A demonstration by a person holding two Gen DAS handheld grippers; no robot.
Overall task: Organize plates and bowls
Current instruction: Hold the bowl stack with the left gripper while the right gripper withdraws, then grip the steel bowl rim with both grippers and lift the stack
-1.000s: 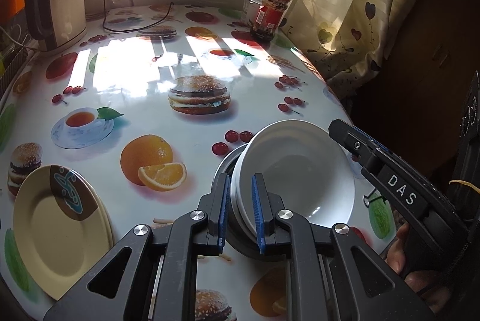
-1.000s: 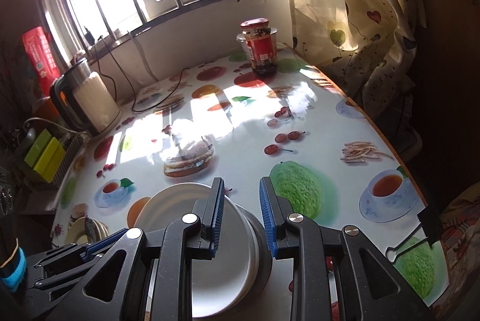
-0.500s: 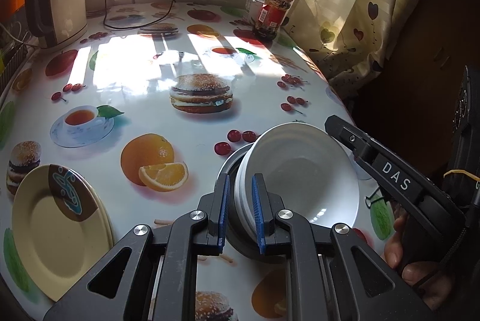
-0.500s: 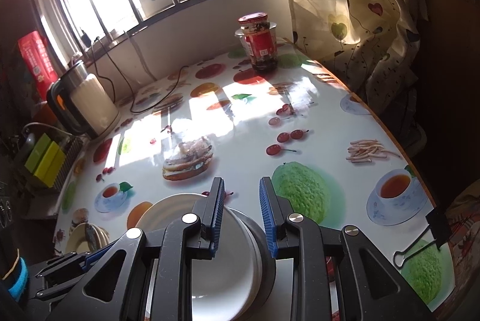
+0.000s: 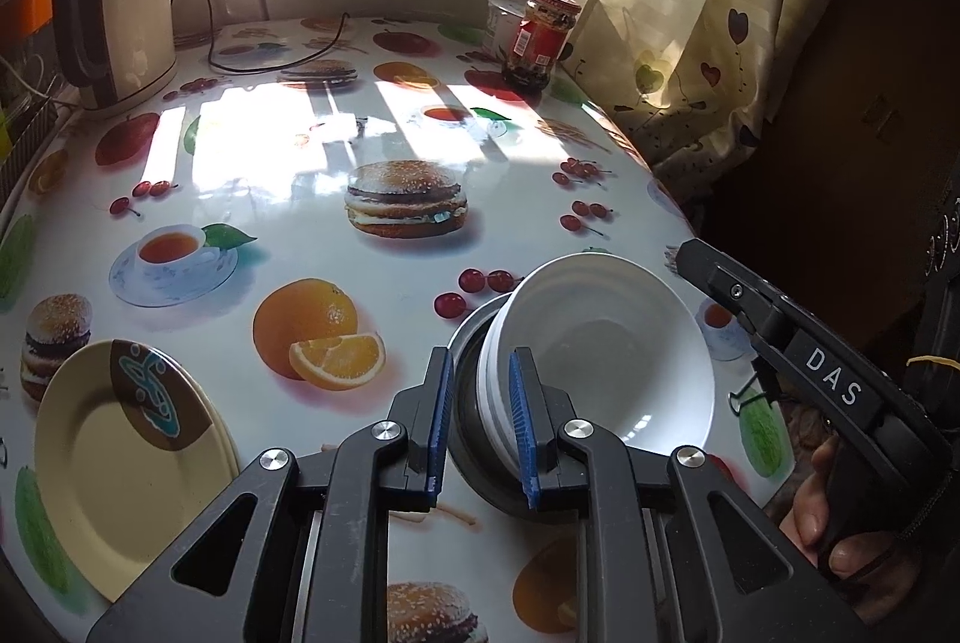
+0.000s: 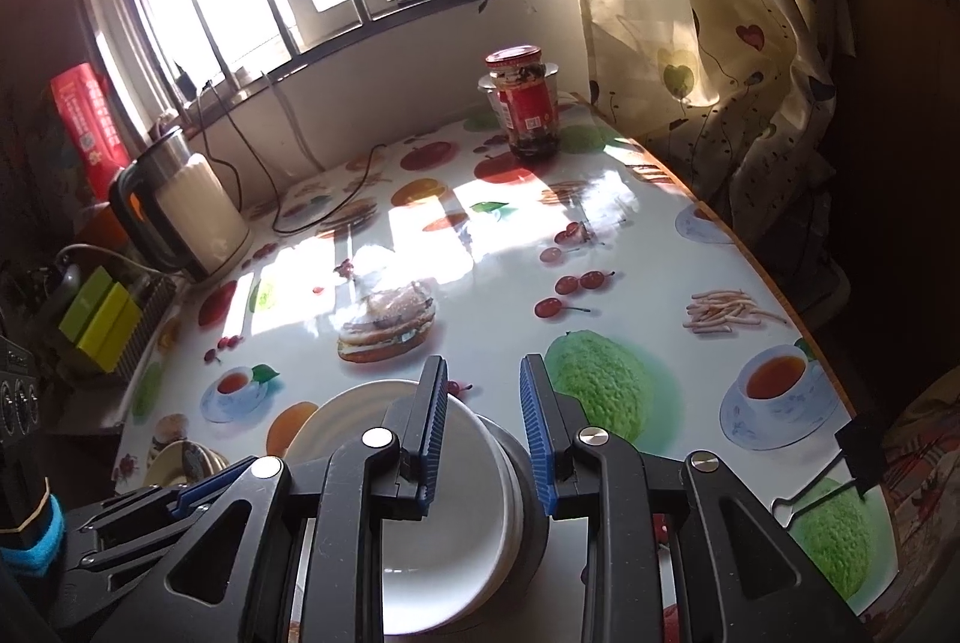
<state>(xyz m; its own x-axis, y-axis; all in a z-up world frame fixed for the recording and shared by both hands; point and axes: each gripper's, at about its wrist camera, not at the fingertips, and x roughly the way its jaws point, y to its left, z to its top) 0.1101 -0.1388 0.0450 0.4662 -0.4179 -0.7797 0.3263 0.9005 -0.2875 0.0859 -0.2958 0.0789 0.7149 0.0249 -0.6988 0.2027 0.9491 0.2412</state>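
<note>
We are working with the left gripper and the right gripper on opposite rims of a stack of white bowls sitting in a grey metal bowl at the near edge of the table. Both sets of jaws are opening from a narrow gap: the left ones are straddling the rim of the white bowls and the grey bowl's wall, the right ones the rims on the far side, and in neither view are the pads pressing, so we are judging the stack as set down and being let go. These bowls are looking glossy, stiff and breakable, probably ceramic or melamine, slippery under rubber pads and fairly heavy as a nested stack; the rim is the only sensible place to pinch, with 2 grippers on opposite sides to stop tilting. The top bowl is sitting slightly askew, so it could slide. To the left, 2 yellow plates are lying stacked, well apart from the bowls. Farther back, a kettle with its cord and a red-lidded jar are standing clear of our path, and a binder clip is hanging at the table's right edge.
</note>
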